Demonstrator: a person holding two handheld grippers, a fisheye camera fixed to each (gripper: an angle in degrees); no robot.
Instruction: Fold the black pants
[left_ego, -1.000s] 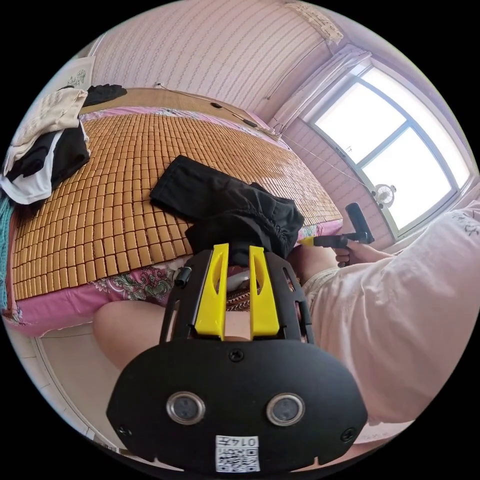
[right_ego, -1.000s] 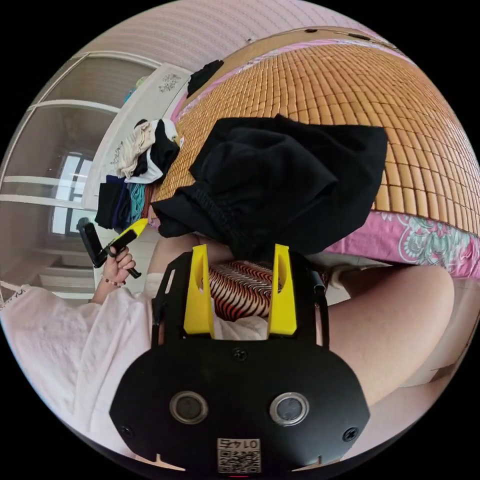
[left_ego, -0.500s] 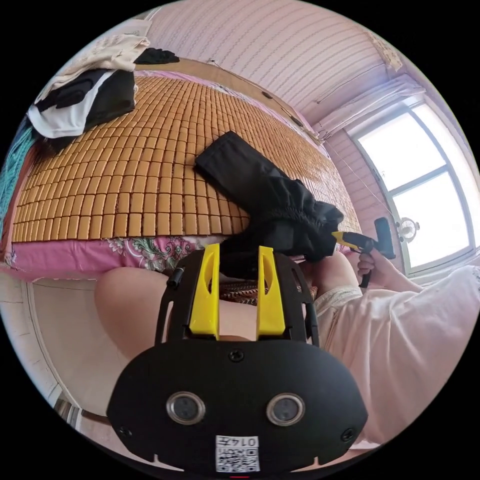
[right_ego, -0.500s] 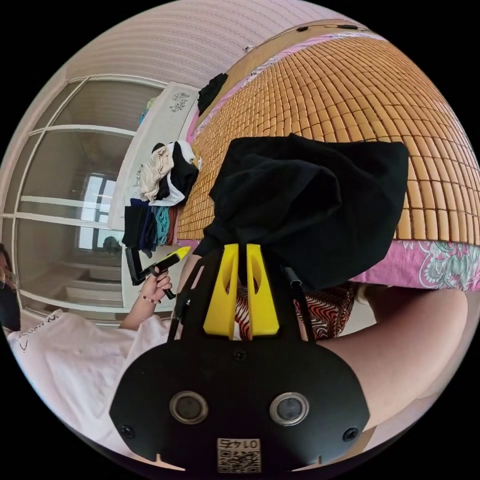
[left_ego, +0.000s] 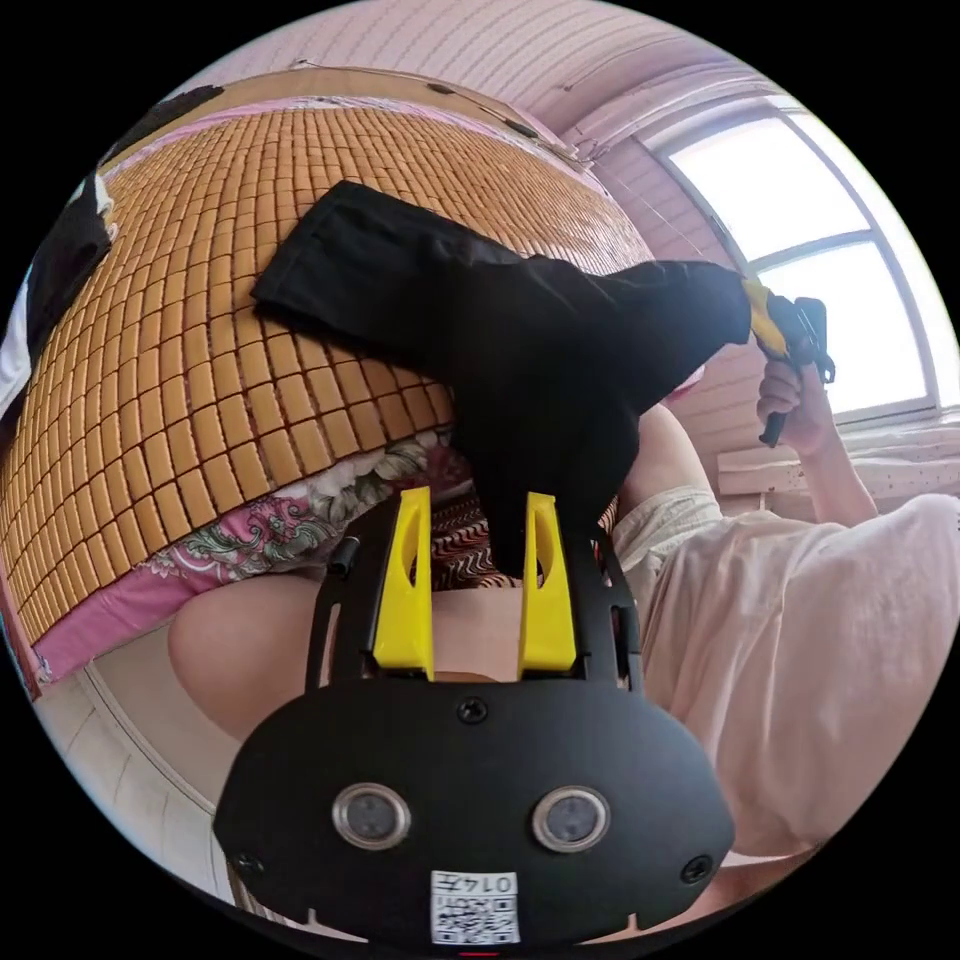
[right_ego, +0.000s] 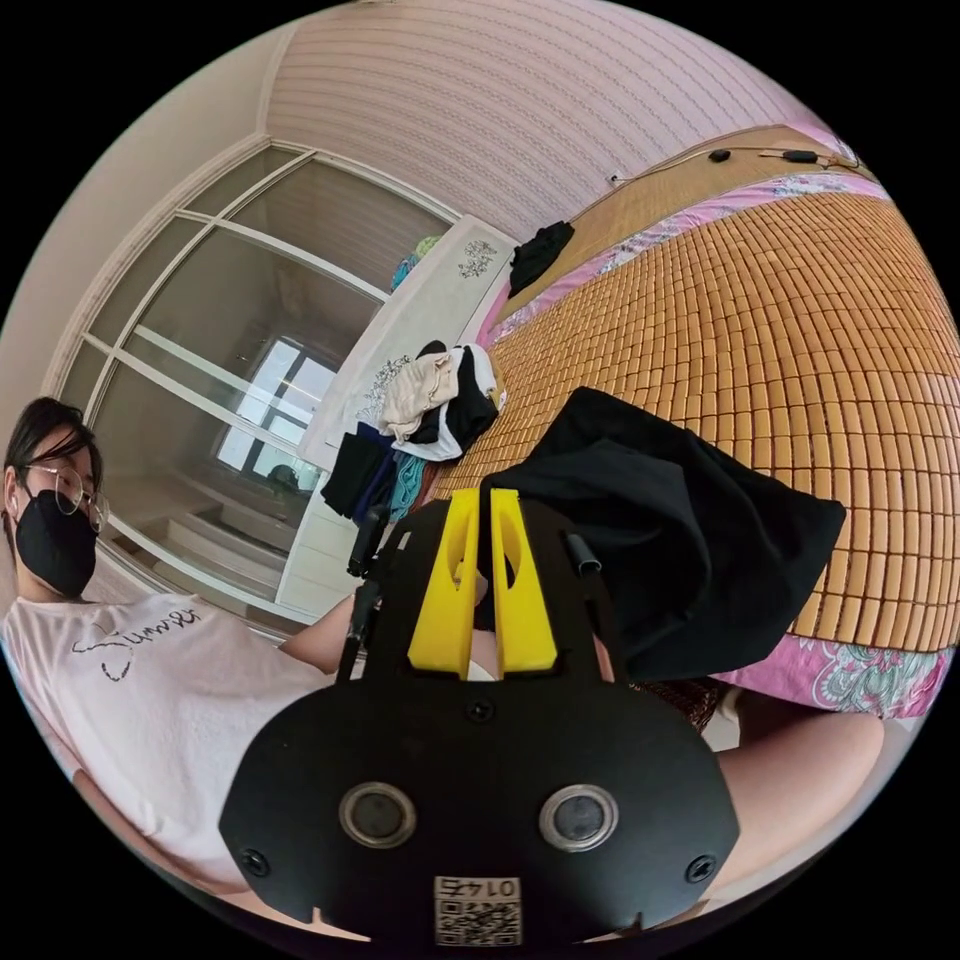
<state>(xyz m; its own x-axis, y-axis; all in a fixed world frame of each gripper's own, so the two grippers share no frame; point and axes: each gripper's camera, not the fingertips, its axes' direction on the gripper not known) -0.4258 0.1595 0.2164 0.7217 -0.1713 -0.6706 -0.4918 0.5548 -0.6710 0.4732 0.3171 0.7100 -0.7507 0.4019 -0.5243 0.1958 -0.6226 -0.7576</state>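
Observation:
The black pants (left_ego: 500, 320) lie partly on the bamboo bed mat (left_ego: 180, 330), one end raised off the bed edge. In the left gripper view, my right gripper (left_ego: 760, 310) holds a corner of that raised end up high. A fold of the cloth hangs down between the jaws of my left gripper (left_ego: 475, 500), which stand apart and do not press on it. In the right gripper view, my right gripper (right_ego: 483, 495) has its jaws together on the edge of the pants (right_ego: 690, 530), and the rest drapes back onto the mat (right_ego: 800, 320).
A pile of other clothes (right_ego: 435, 395) sits at the far corner of the bed, with more hanging below it. The person's bare knees (left_ego: 250, 650) are against the bed's front edge. A bright window (left_ego: 800, 220) is to one side and glass doors (right_ego: 230, 330) to the other.
My right gripper closed on the pants' edge and lifted it up and away from the bed. My left gripper's jaws spread wider, and cloth now hangs between them.

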